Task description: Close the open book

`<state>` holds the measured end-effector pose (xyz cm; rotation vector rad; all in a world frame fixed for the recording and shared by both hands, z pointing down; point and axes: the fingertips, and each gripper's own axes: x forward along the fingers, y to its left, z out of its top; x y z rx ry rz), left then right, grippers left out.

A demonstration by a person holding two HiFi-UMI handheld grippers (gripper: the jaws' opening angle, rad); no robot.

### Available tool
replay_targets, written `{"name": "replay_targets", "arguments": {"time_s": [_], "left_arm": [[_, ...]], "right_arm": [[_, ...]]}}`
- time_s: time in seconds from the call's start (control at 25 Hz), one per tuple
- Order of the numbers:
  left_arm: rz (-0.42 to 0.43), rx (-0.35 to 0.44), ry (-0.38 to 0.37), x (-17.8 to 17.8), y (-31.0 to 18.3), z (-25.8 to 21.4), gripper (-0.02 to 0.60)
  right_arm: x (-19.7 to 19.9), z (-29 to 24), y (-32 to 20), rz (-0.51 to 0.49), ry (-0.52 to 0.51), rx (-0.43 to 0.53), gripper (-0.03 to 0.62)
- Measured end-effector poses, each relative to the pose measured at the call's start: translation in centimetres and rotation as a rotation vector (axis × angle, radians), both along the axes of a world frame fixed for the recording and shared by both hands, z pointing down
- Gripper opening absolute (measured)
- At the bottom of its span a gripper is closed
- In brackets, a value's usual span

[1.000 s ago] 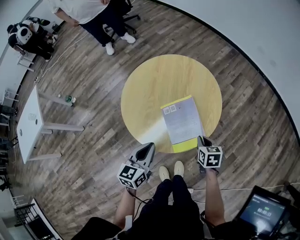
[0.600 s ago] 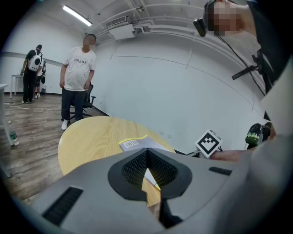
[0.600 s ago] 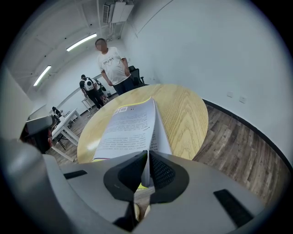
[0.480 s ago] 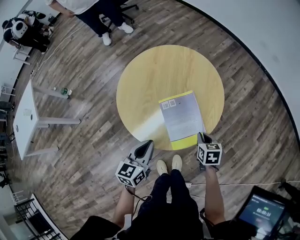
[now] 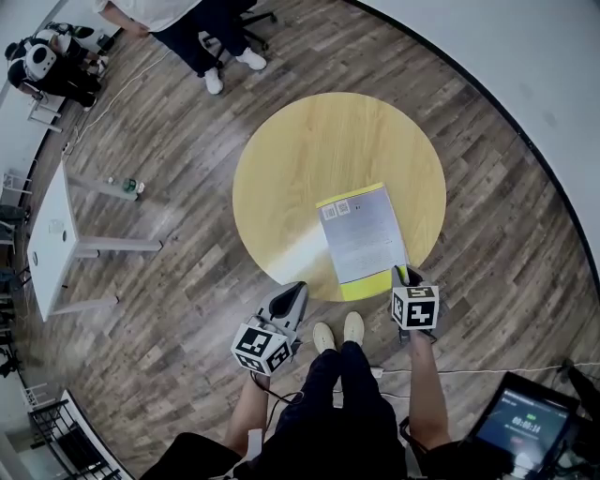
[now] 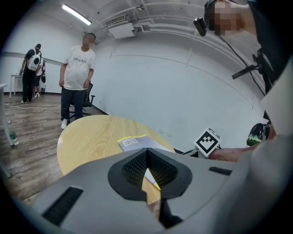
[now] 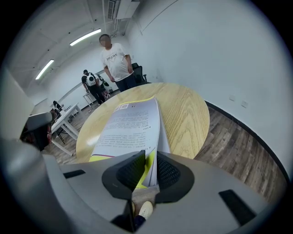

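A book (image 5: 361, 234) with a grey printed cover and yellow edges lies flat and closed on the round wooden table (image 5: 309, 159), near its front right rim. My right gripper (image 5: 403, 275) is at the book's near right corner. In the right gripper view the book (image 7: 130, 123) runs away from the jaws, and its yellow cover and page edges sit between the pads of the right gripper (image 7: 149, 162), whose jaws are opening. My left gripper (image 5: 295, 291) hovers shut off the table's front edge, holding nothing. In the left gripper view the book (image 6: 137, 142) shows just past the left gripper (image 6: 146, 153).
A person (image 5: 187, 28) stands beyond the table's far side. A white side table (image 5: 52, 239) and a bottle (image 5: 127, 186) on the floor are at the left. My own shoes (image 5: 339, 331) are under the table's front edge. A screen (image 5: 525, 427) sits at the bottom right.
The right gripper has sunk slightly at the book's near right corner. The book lies in the same spot, and the left gripper has stayed put.
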<state>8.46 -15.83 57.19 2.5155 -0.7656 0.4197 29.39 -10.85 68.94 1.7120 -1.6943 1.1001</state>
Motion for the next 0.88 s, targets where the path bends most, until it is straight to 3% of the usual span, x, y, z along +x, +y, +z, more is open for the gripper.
{"name": "replay_targets", "arguments": {"time_s": [0.44, 0.88], "left_arm": [[0.010, 0.028, 0.015, -0.2, 0.9, -1.4, -0.002], [0.013, 0.081, 0.034, -0.6, 2.0, -4.5, -0.002]], "right_arm": [[0.8, -2.6, 0.5, 0.021, 0.018, 0.017, 0.172], [-1.0, -8.4, 0.8, 0.016, 0.015, 0.124, 0.172]]}}
